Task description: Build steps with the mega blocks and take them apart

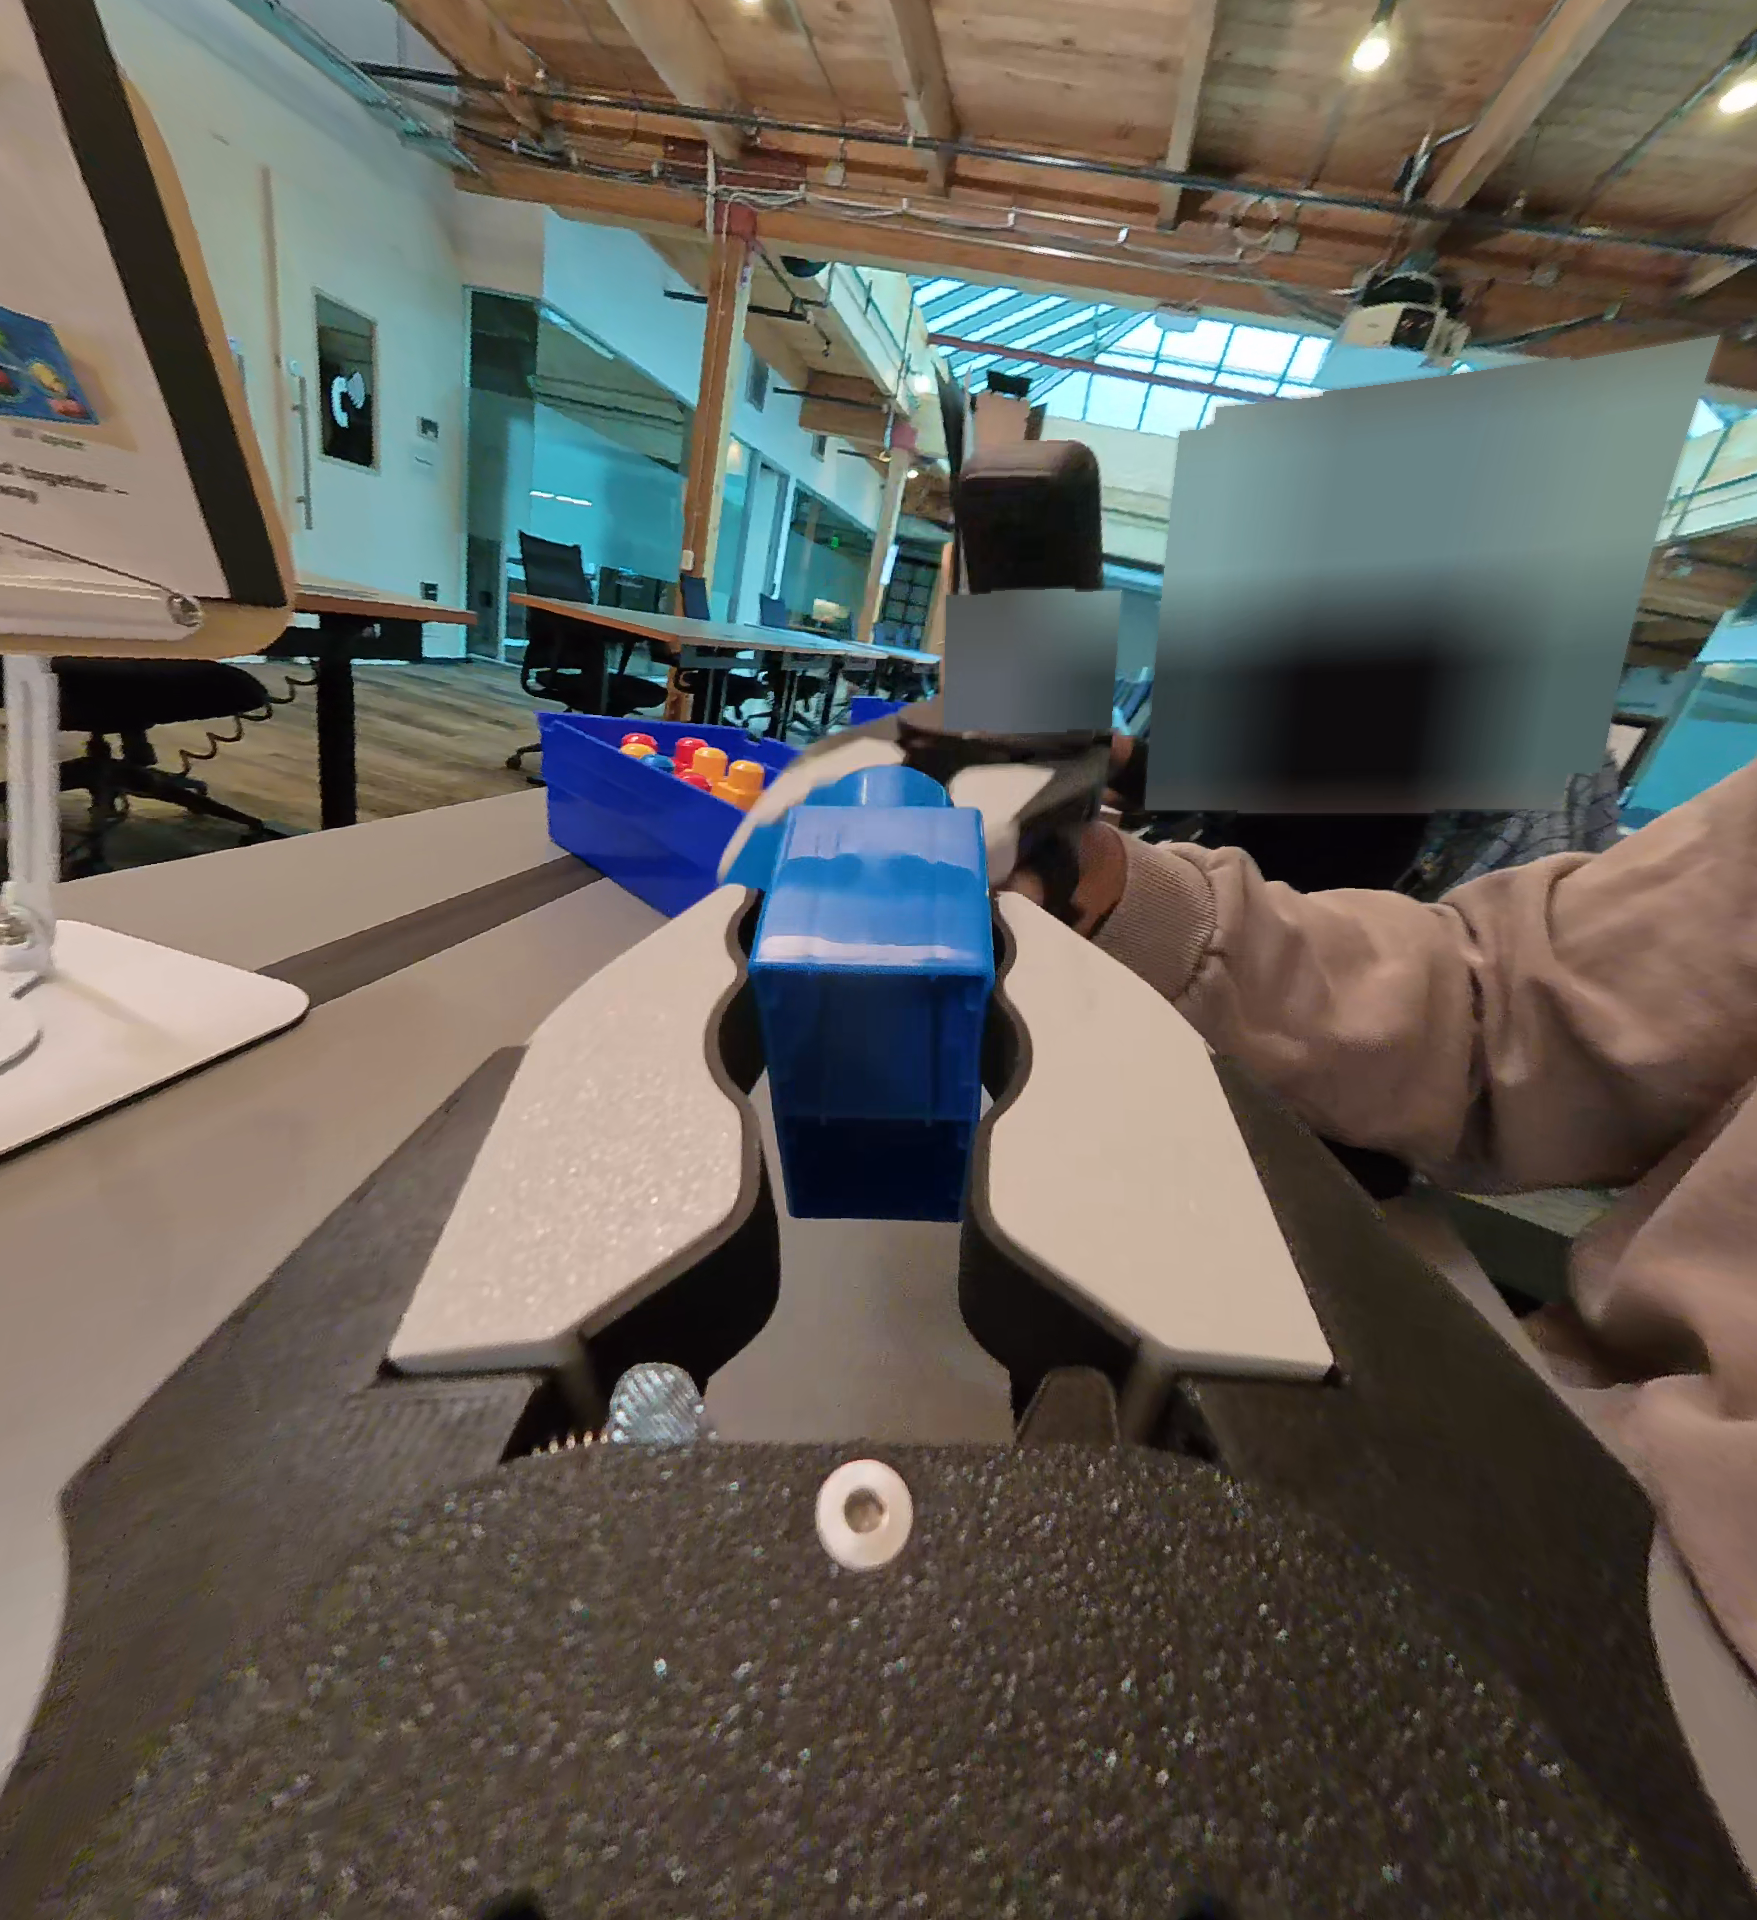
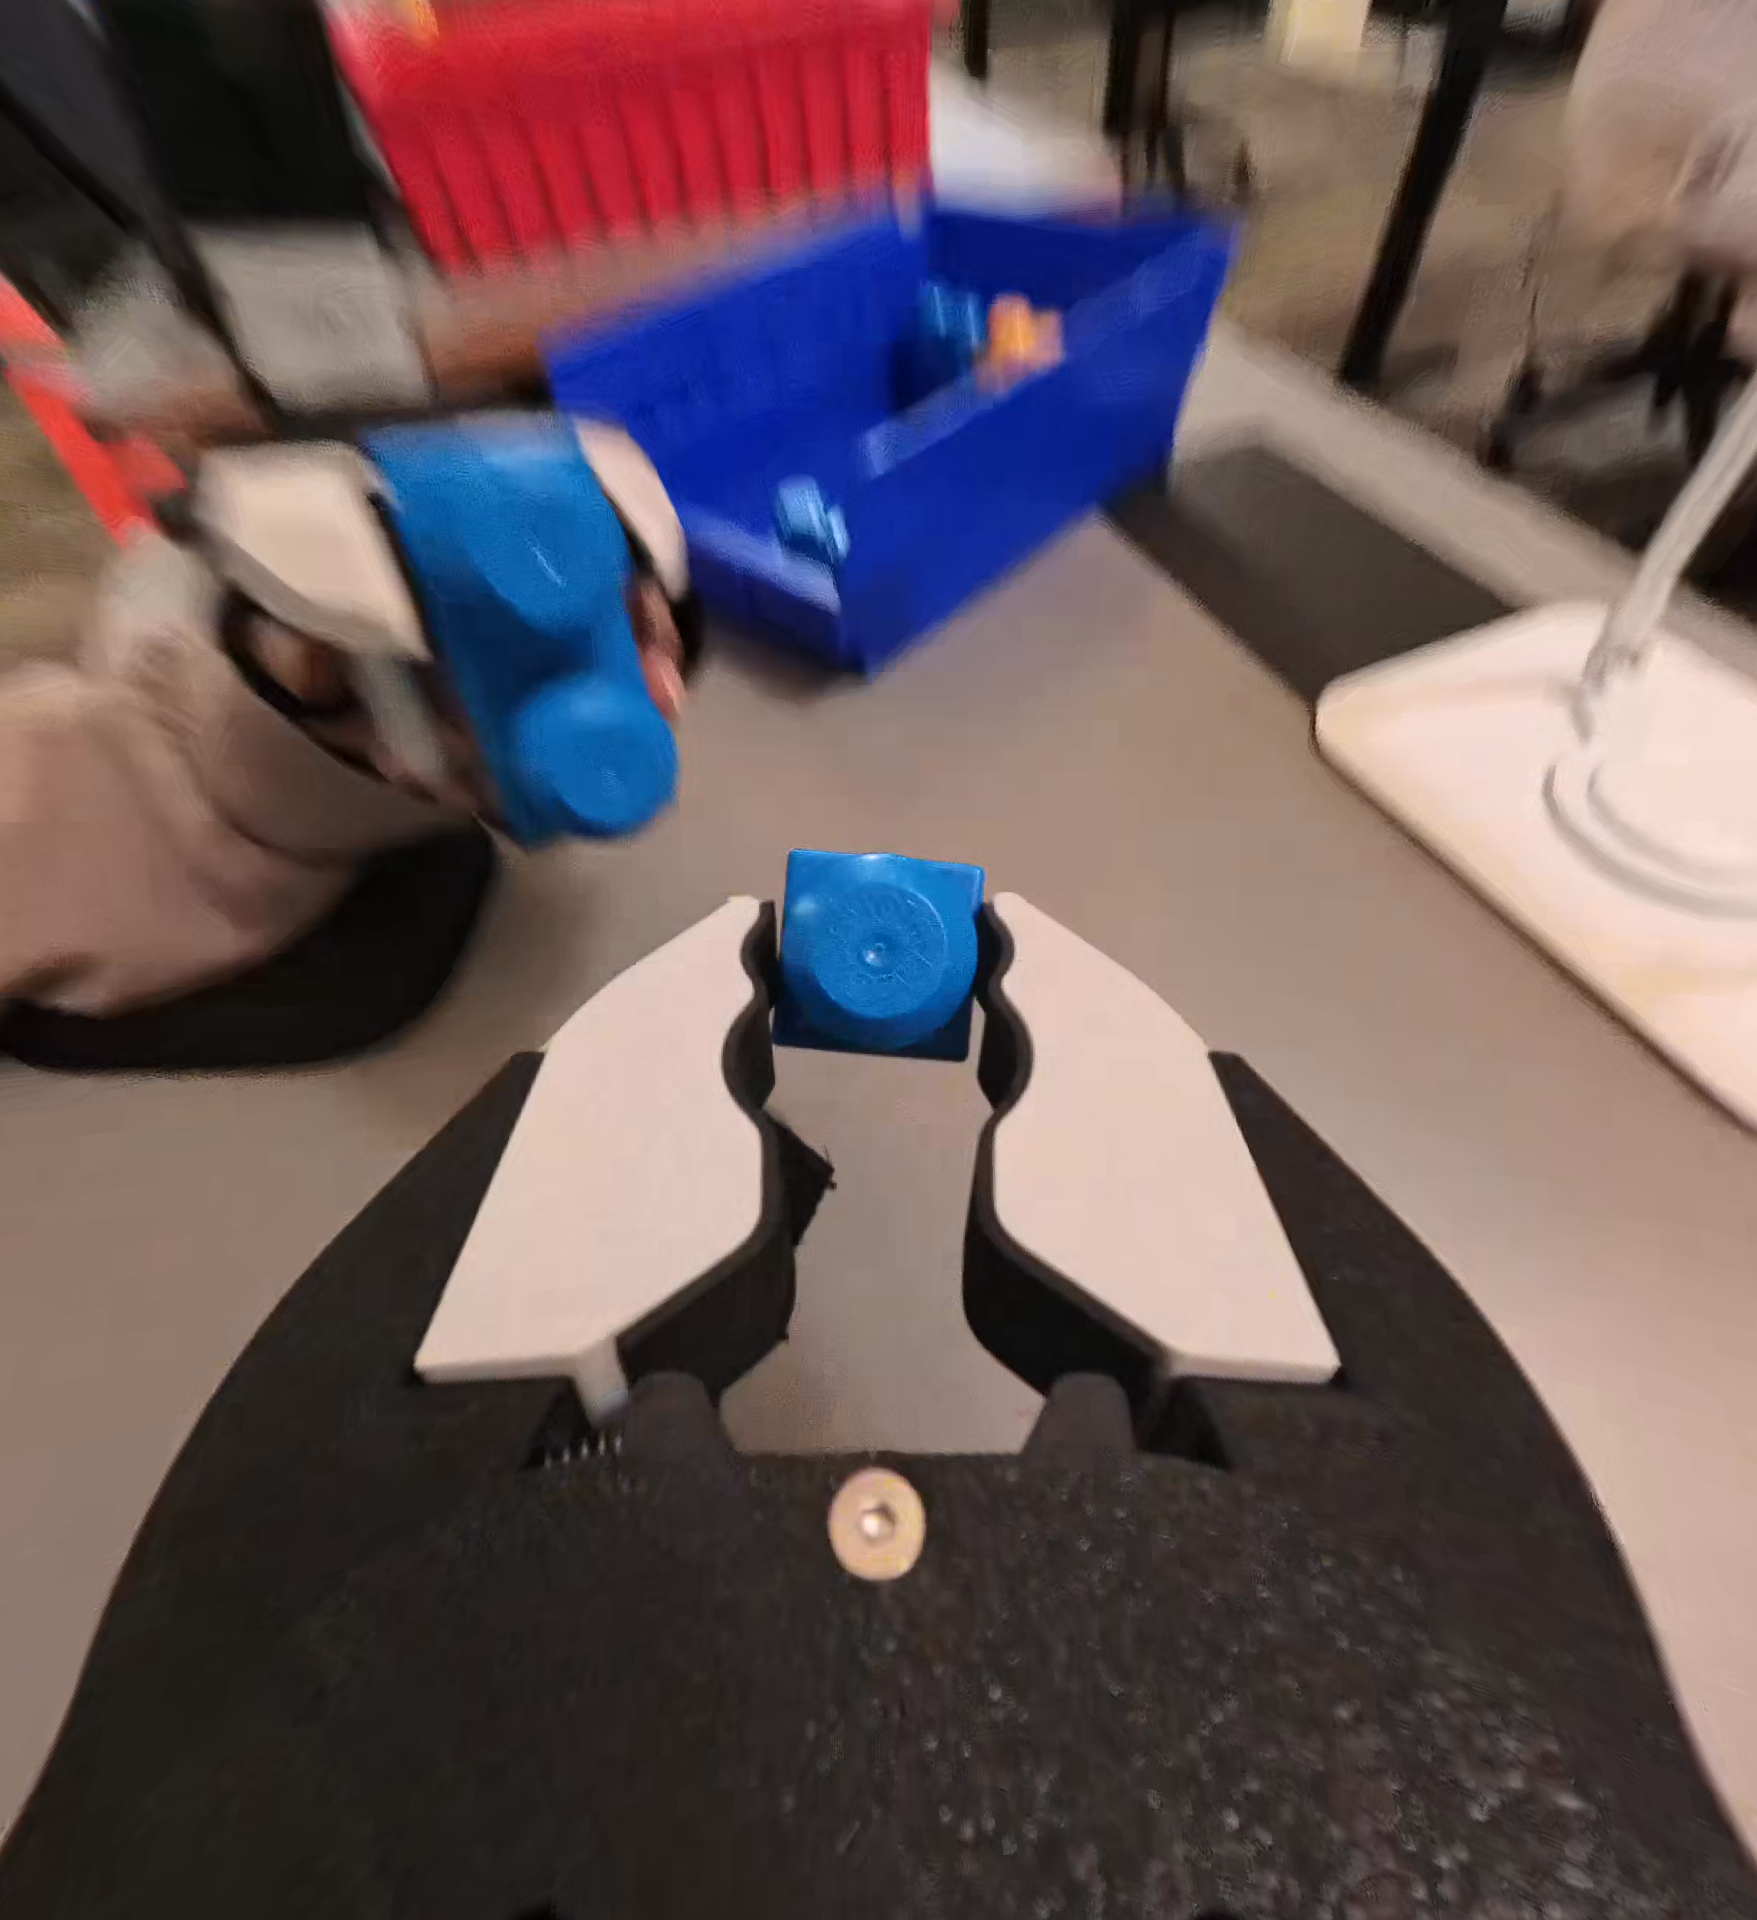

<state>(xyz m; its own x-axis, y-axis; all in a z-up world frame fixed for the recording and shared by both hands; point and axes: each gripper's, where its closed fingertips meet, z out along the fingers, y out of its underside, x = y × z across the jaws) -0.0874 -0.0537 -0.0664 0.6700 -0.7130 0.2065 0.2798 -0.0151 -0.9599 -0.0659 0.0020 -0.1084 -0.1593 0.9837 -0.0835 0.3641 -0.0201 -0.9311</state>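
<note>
My left gripper (image 1: 869, 914) is shut on a long blue mega block (image 1: 869, 987) and holds it above the grey table (image 1: 230, 1195). The block points forward, its open underside facing the camera. My right gripper (image 2: 874, 914) is shut on a small blue one-stud block (image 2: 874, 951), stud toward the camera. In the right wrist view, the left gripper (image 2: 500, 520) shows at the left with its two-stud block (image 2: 531, 623), a gap away from the small block. In the left wrist view, the right gripper (image 1: 895, 790) sits just behind the long block.
A blue bin (image 1: 625, 821) holding several red, yellow and blue blocks (image 1: 708, 764) stands at the table's far edge; it also shows in the right wrist view (image 2: 1009, 468). A white stand base (image 1: 126, 997) with a clipboard (image 1: 74, 312) is on the left. A sleeve (image 1: 1476, 987) reaches in from the right.
</note>
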